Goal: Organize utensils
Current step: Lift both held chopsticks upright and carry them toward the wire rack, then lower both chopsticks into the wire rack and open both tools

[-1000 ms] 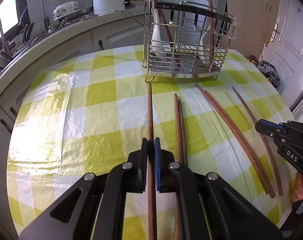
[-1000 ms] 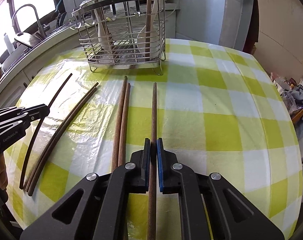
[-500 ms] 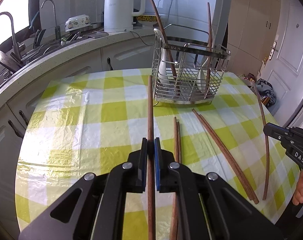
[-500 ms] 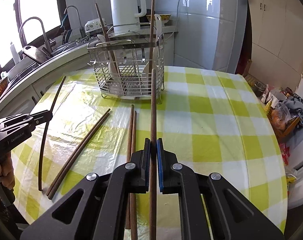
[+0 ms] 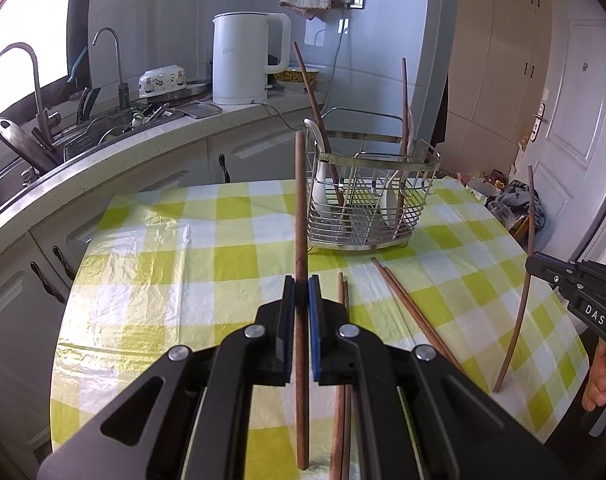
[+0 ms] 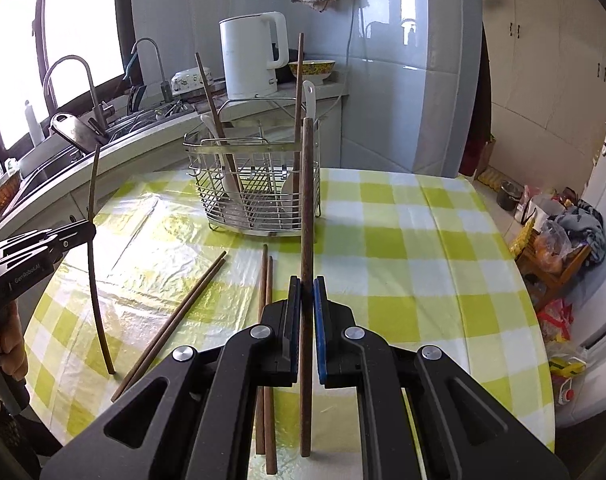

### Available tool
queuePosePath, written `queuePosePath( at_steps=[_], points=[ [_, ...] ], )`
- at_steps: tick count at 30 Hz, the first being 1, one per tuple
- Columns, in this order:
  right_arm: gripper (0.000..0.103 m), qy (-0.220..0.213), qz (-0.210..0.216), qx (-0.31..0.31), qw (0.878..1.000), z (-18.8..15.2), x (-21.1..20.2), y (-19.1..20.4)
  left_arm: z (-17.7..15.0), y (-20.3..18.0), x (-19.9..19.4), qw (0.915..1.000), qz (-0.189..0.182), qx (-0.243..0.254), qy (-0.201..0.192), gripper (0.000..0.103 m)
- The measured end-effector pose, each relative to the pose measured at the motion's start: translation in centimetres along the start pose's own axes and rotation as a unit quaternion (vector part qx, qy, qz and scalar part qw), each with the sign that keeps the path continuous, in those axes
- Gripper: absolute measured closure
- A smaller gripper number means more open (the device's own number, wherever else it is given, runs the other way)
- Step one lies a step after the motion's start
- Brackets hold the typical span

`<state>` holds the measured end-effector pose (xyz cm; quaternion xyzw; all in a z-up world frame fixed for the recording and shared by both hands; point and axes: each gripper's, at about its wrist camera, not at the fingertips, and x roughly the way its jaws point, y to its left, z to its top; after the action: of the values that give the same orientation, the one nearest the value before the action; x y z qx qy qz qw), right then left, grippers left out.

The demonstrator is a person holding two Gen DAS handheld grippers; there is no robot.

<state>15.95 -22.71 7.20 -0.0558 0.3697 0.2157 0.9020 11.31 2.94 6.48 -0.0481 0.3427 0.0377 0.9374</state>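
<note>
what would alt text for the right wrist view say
The right tongs are shut on a brown chopstick, raised toward a wire utensil rack on a yellow checked tablecloth. Four more chopsticks lie there; at left, the left tongs grip another.

Left gripper (image 5: pixel 301 300) and right gripper (image 6: pixel 307 304) each raised, jaws clamped on a chopstick

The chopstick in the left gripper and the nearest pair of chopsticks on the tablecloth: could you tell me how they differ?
The held chopstick is clamped between the jaws of the left gripper; the nearest pair of chopsticks is ungripped. The held chopstick angles up off the checked tablecloth; the pair lies flat on it. The held chopstick is single; the pair lies side by side. All are long, slim, brown and wooden.
</note>
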Motion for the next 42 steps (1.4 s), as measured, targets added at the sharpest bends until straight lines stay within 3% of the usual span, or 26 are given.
queuePosePath(
  at_steps=[22,29,42],
  points=[
    [0.095,-0.008,0.002,0.001,1.0,1.3,-1.1,0.0,2.4,-0.8,-2.1,0.9996,-0.01,0.005,-0.028,0.097],
    [0.095,-0.015,0.012,-0.004,1.0,4.5,-1.3,0.0,6.1,-1.2,-2.7,0.9988,-0.023,0.014,-0.041,0.097],
    [0.095,-0.046,0.039,-0.02,0.998,14.2,-2.8,0.3,15.6,-2.7,-4.6,0.9944,-0.038,0.03,-0.094,0.097]
  ],
)
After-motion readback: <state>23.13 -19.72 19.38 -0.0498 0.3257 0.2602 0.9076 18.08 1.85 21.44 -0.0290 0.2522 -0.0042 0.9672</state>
